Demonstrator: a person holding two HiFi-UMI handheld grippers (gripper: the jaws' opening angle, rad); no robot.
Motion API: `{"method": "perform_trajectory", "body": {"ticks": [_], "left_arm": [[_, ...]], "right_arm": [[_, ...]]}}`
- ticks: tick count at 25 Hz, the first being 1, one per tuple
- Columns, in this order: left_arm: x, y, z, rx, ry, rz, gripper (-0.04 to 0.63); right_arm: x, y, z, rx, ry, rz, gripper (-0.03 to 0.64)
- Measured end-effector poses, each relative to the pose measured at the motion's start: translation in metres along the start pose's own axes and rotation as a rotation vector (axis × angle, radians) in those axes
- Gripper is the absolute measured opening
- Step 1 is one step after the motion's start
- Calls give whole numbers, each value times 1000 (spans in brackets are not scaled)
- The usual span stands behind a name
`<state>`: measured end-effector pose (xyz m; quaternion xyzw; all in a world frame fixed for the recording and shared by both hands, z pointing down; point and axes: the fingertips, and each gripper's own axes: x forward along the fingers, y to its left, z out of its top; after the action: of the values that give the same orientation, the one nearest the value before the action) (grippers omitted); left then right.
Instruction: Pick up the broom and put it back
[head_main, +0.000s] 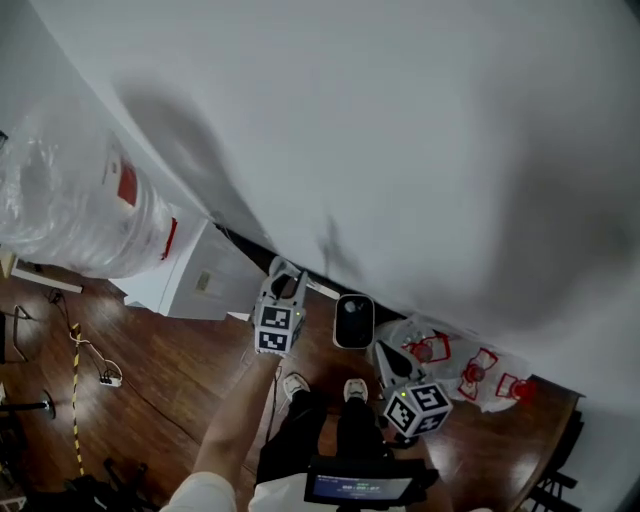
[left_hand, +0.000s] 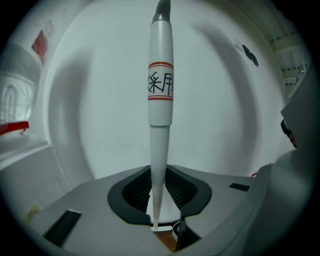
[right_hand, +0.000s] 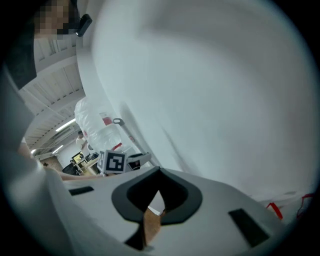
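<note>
Currently clamped between closed left gripper (left_hand: 160, 175) jaws: broom handle (left_hand: 160, 100), upright before white wall (left_hand: 90, 125). Right gripper (right_hand: 159, 172) closed, empty. Judged light, stiff, probably slippery; hold firmly on shaft to limit swing.

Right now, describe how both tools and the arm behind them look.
The left tool and right tool are pale grey plastic shells with black ribbed lining between the jaws. Each carries a white cube printed with black square markers. A pale short sleeve shows on the left arm.
</note>
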<state>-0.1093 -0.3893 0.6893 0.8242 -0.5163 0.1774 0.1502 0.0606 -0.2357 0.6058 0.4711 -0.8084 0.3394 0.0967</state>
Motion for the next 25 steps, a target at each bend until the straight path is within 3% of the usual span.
{"method": "perform_trajectory", "body": {"ticks": [8,14,18,25], "left_arm": [[-135,-37,121,39,-164,103,83],[-219,-75,178,32,-187,153,84],[-268,-97,186,27,-205,172,84],[-347,-120,148,-63,-198,215,84]], "right_arm": [[-50,42,55,-123,-65,149,11],[-87,61,61,-204,-74,252,11],[-97,76,56,-242,-58,312,11],[-122,122,23,-258,-32,373,11]]}}
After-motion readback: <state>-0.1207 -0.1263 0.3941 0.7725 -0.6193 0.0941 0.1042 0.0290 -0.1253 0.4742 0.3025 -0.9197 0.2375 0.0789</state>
